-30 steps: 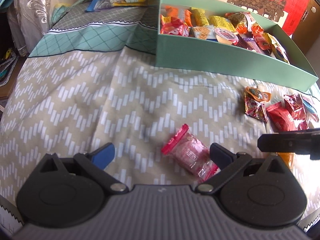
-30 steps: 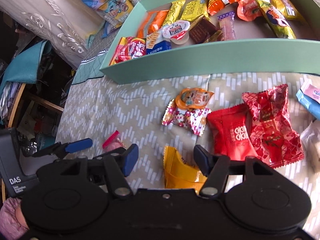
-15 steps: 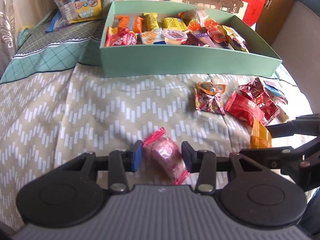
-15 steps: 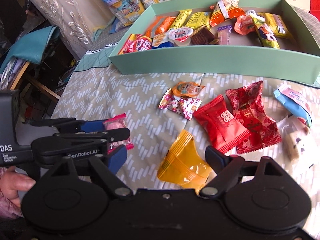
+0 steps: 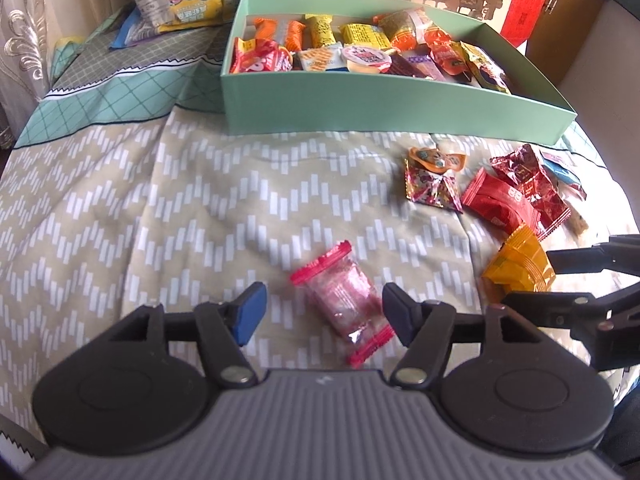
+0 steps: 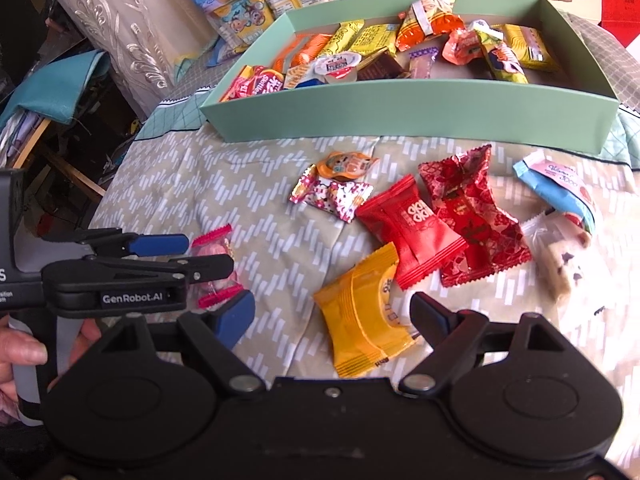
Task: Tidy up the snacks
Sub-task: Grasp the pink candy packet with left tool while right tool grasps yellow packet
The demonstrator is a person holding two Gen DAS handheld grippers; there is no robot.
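A pink wrapped snack (image 5: 340, 300) lies on the chevron bedspread between the fingers of my left gripper (image 5: 323, 312). Its jaws are opening and the pads stand clear of the wrapper. A yellow packet (image 6: 360, 316) lies between the fingers of my right gripper (image 6: 334, 316). Those jaws are closing, with the blue pad still well off the packet. The left gripper (image 6: 200, 256) shows side-on at the left of the right wrist view, over the pink snack (image 6: 216, 252). The mint-green box (image 5: 360, 108) at the back holds several snacks.
Loose on the spread lie a red packet (image 6: 408, 228), a dark red patterned one (image 6: 472, 216), a flowered candy (image 6: 332, 196), an orange jelly cup (image 6: 344, 164), a blue-white packet (image 6: 560, 184) and a nougat (image 6: 560, 260). Big snack bags (image 5: 180, 4) lean behind the box. A hand (image 6: 20, 356) holds the left gripper.
The left jaws narrowed around the pink snack, then spread apart again. The right jaws widened, then drew in a little around the yellow packet. Both views pulled back slightly.
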